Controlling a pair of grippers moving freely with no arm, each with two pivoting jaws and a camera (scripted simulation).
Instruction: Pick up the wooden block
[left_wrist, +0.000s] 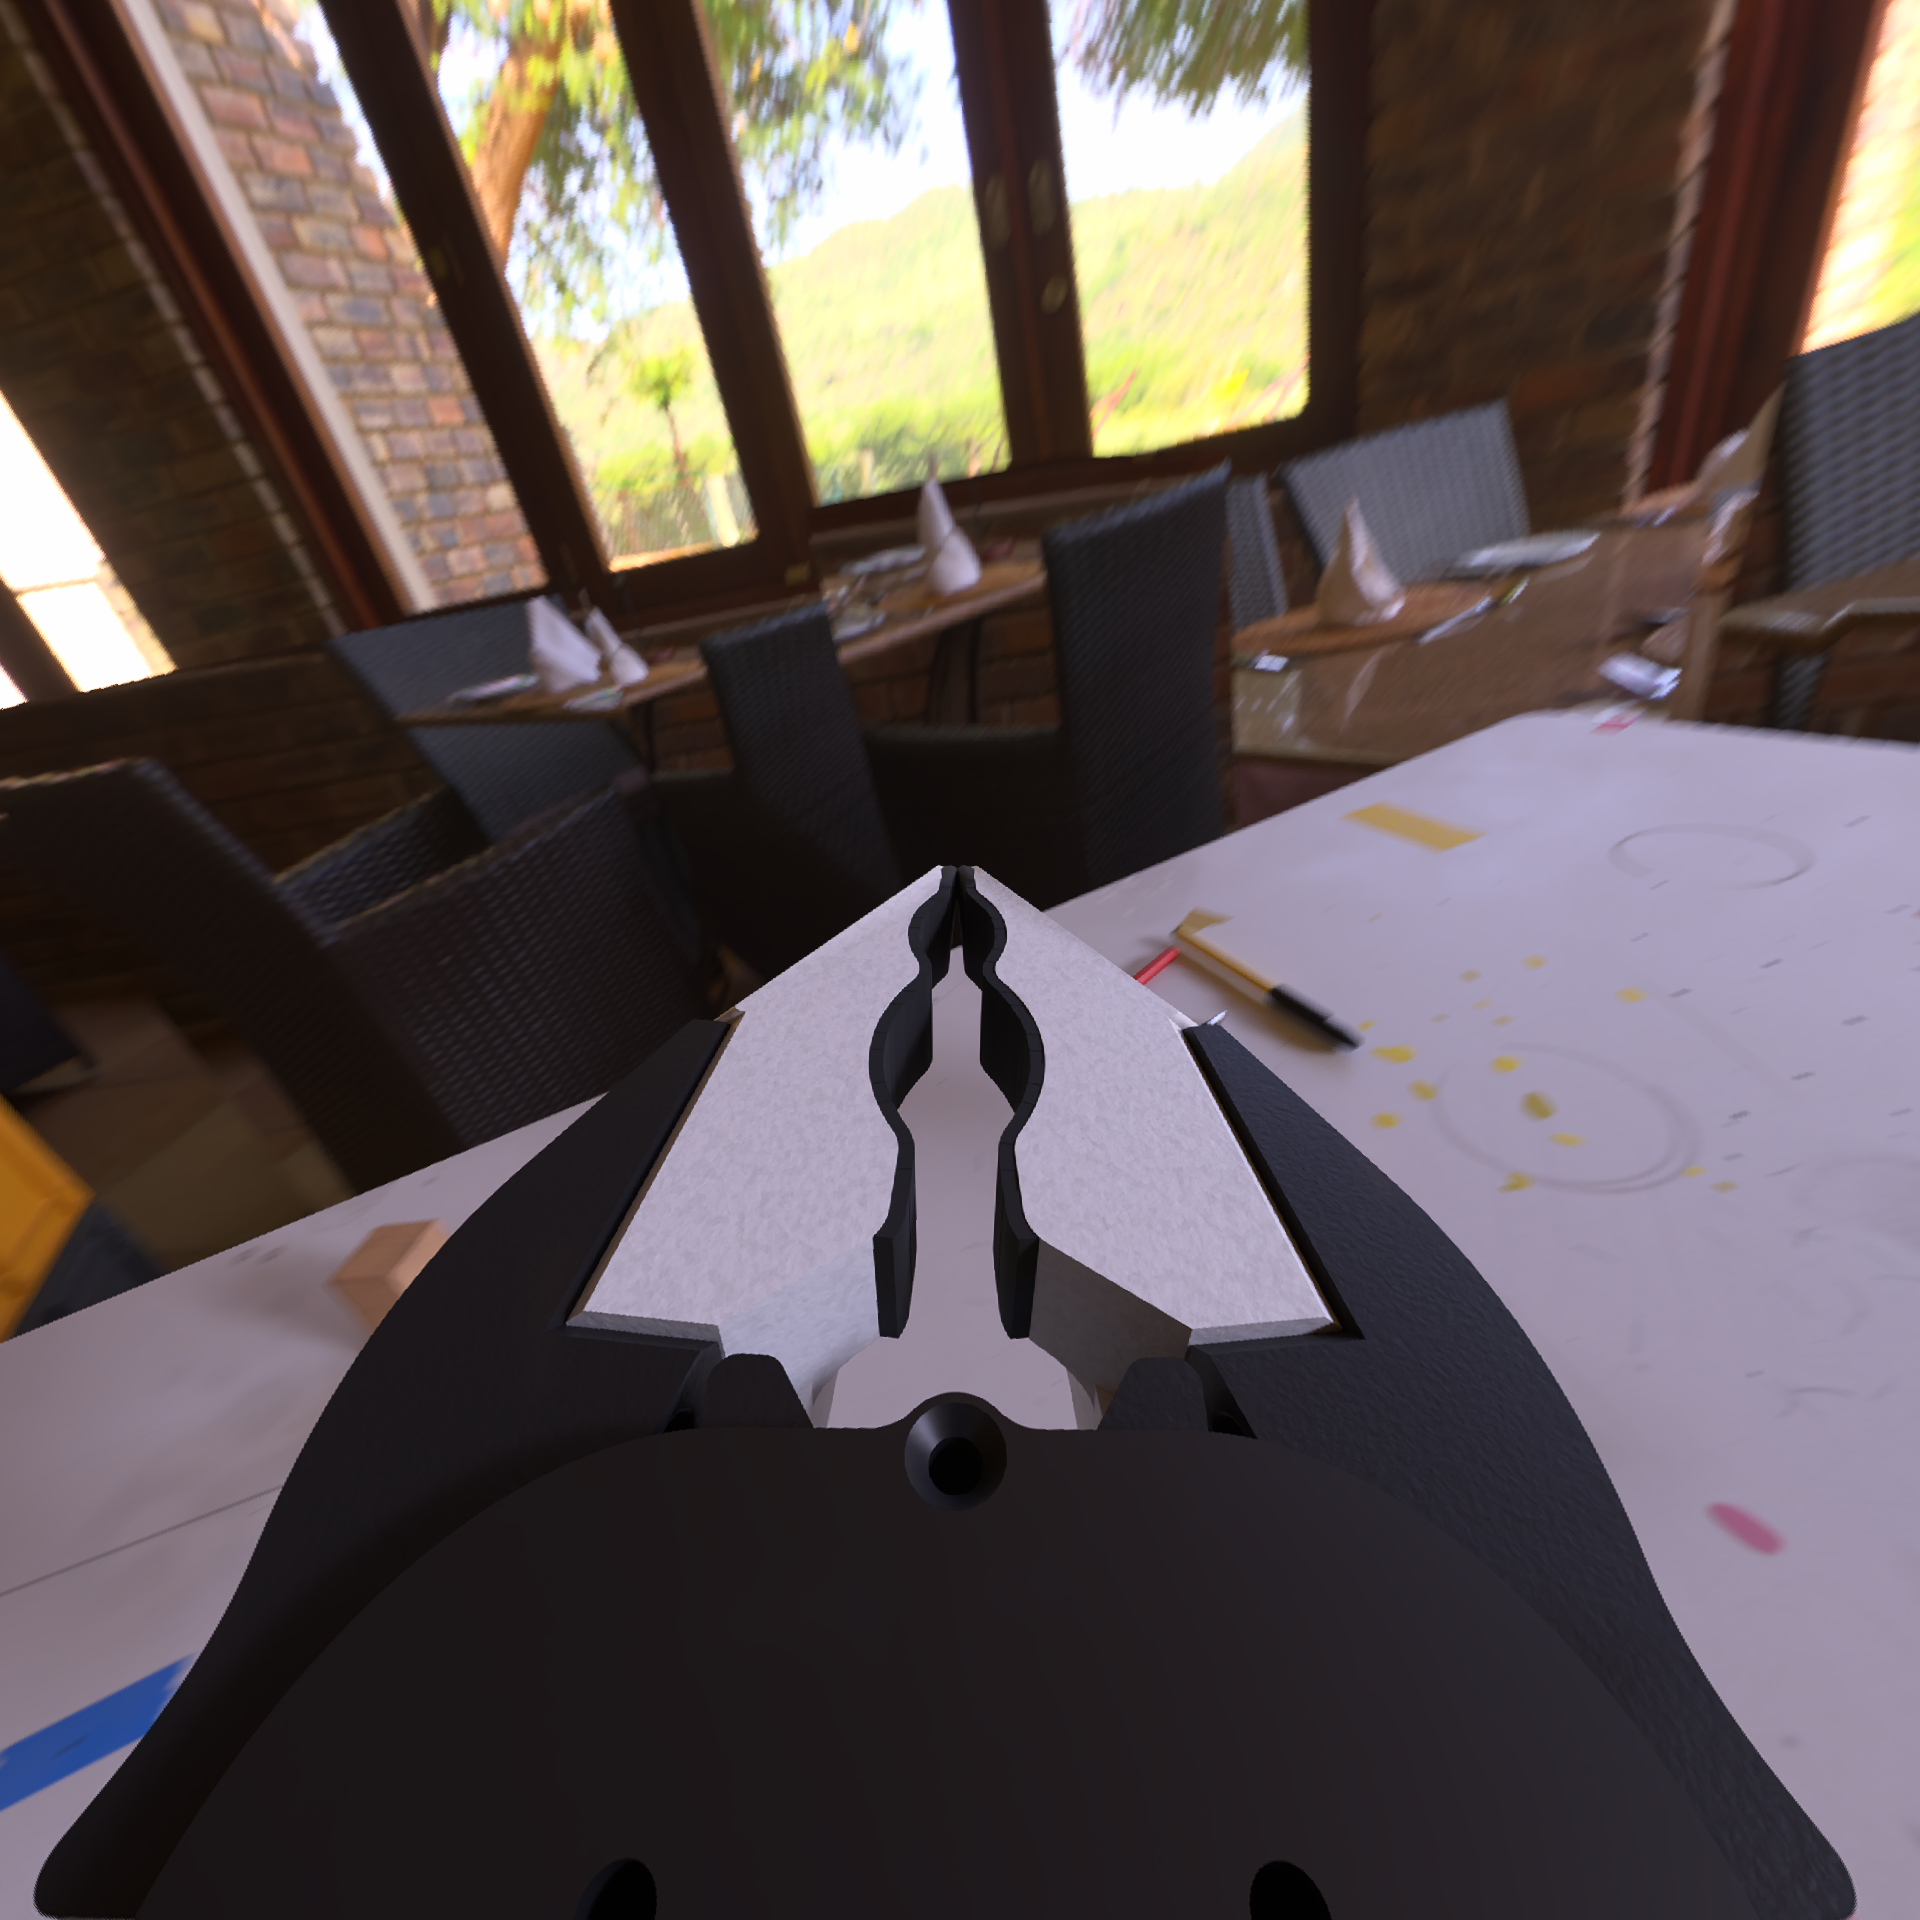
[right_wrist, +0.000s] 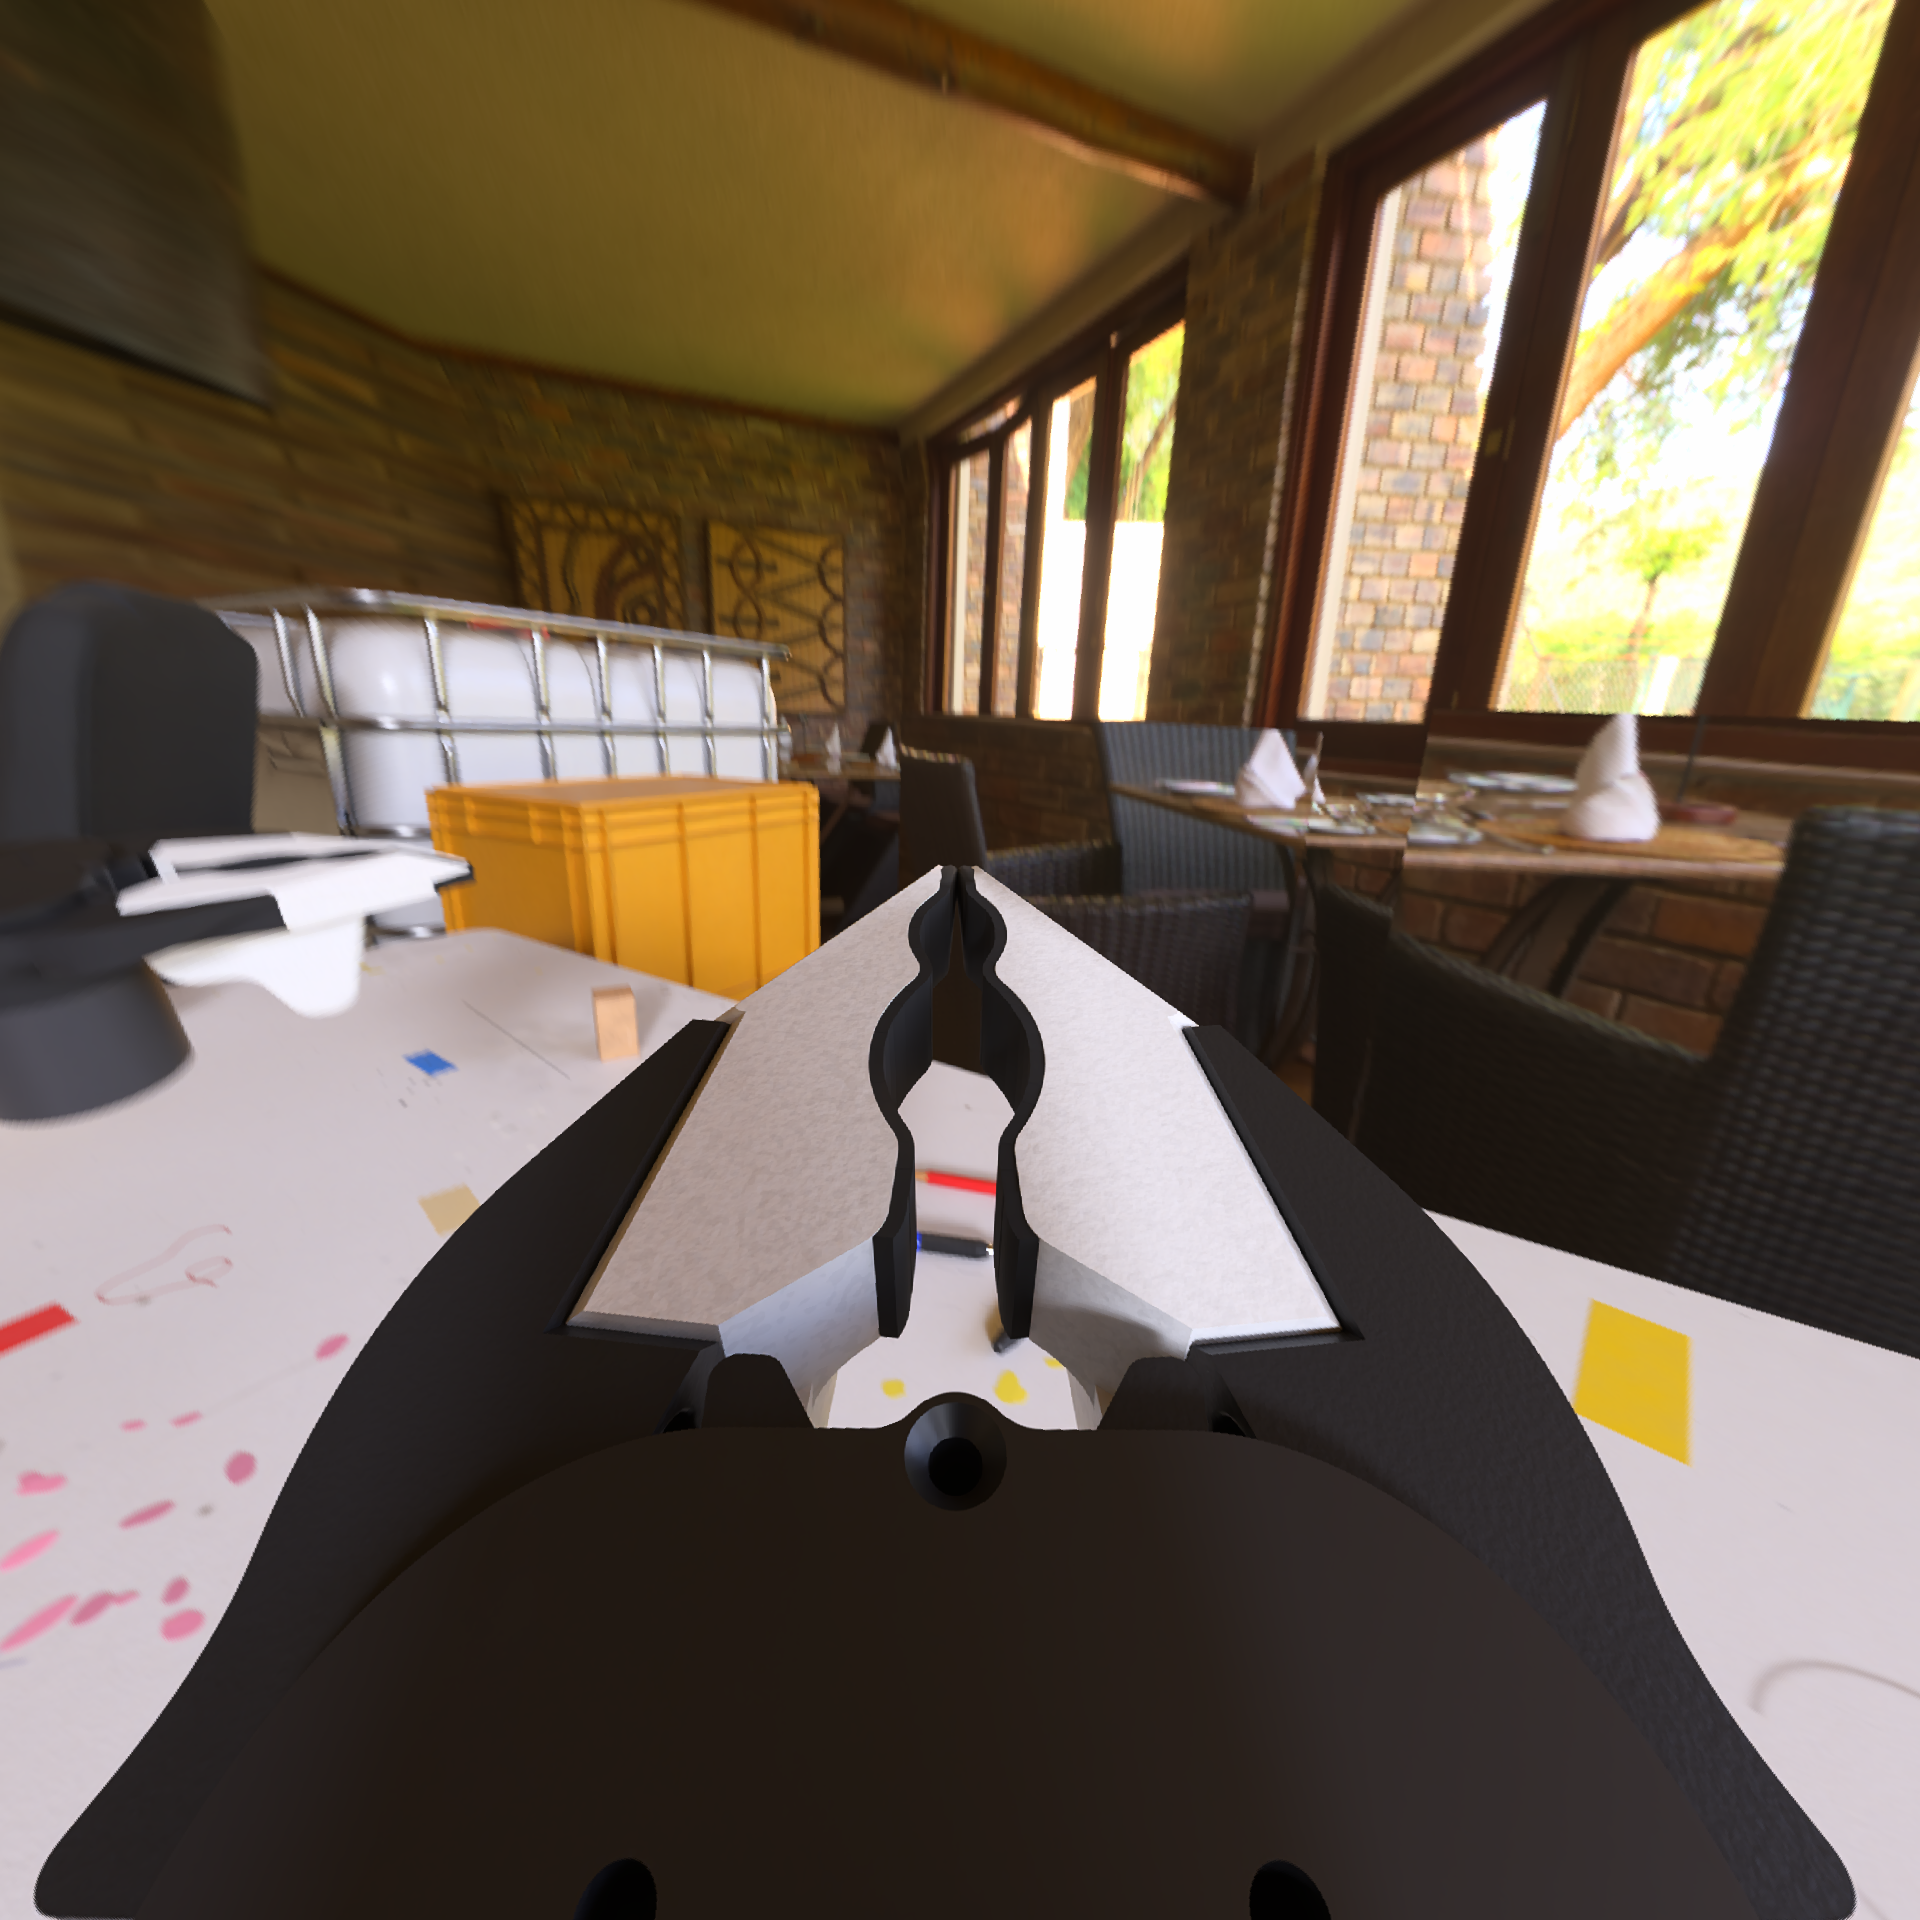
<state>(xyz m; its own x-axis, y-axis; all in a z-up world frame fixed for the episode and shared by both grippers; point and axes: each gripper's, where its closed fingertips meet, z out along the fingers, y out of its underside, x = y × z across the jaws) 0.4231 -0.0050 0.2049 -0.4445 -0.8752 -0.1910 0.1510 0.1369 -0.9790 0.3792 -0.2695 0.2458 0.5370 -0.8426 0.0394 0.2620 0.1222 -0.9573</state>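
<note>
The wooden block (left_wrist: 387, 1270) is a small light-brown block lying on the white table (left_wrist: 1558, 1351), left of my left gripper and partly hidden behind its black body. My left gripper (left_wrist: 957, 878) is shut and empty, held above the table with its tips past the far edge. In the right wrist view the block (right_wrist: 615, 1021) stands near the table's far edge, left of and beyond my right gripper (right_wrist: 957, 878), which is shut and empty. The left gripper (right_wrist: 208, 914) also shows there at far left, above the table.
A pen with a black tip (left_wrist: 1262, 987) and a red pencil (left_wrist: 1155, 968) lie right of my left gripper; they show between the right gripper's fingers (right_wrist: 961, 1181). A yellow crate (right_wrist: 634, 873) and dark wicker chairs (left_wrist: 790, 769) stand beyond the table edge.
</note>
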